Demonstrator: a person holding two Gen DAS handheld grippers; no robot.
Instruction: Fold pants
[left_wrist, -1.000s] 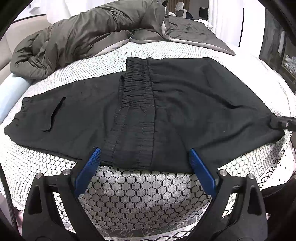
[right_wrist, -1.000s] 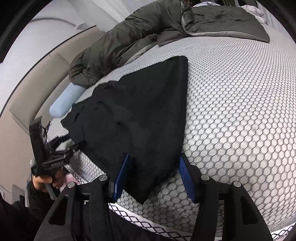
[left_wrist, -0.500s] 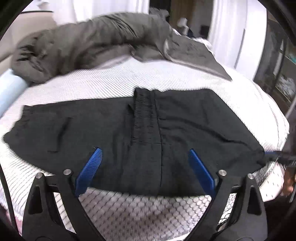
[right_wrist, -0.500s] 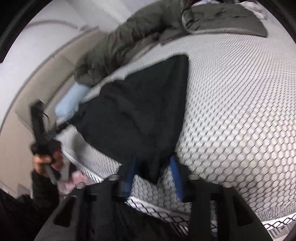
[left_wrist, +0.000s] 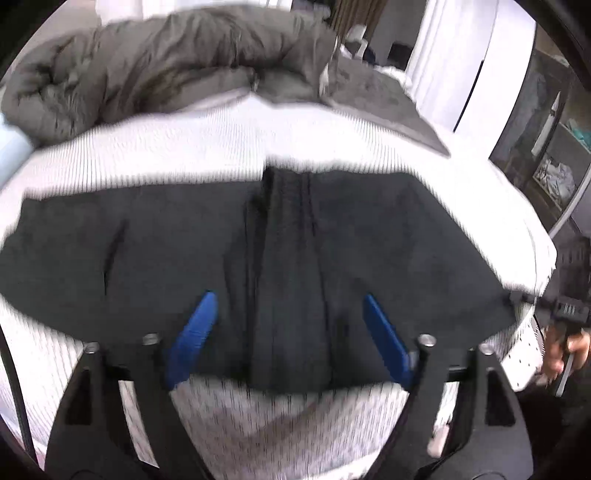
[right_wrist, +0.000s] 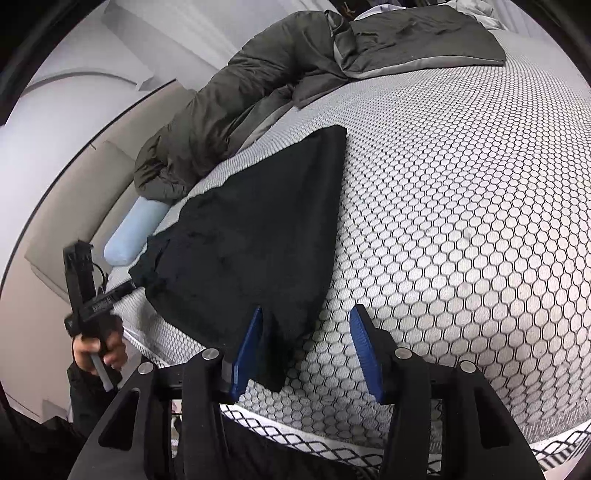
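The pants (left_wrist: 295, 258), black, lie spread flat on the bed (right_wrist: 461, 221), a mattress with a white honeycomb-patterned cover, near its front edge. In the left wrist view, which is blurred, the ribbed waistband runs down the middle of the cloth, with fabric stretching out to both sides and a pocket slit on the left part. The left claw (left_wrist: 288, 332) hovers over the near edge of the pants with its blue fingers (left_wrist: 192, 336) spread wide apart, holding nothing. In the right wrist view the right claw (right_wrist: 306, 347) is also apart; a corner of the pants hangs between its blue fingers (right_wrist: 364, 350), lying against the left one and well clear of the right one, so it is not clamped. A dark olive duvet (right_wrist: 258, 92) is bunched at the far side of the bed, well apart from the pants, and a pale blue bolster (right_wrist: 133, 236) lies just beside the pants' far end
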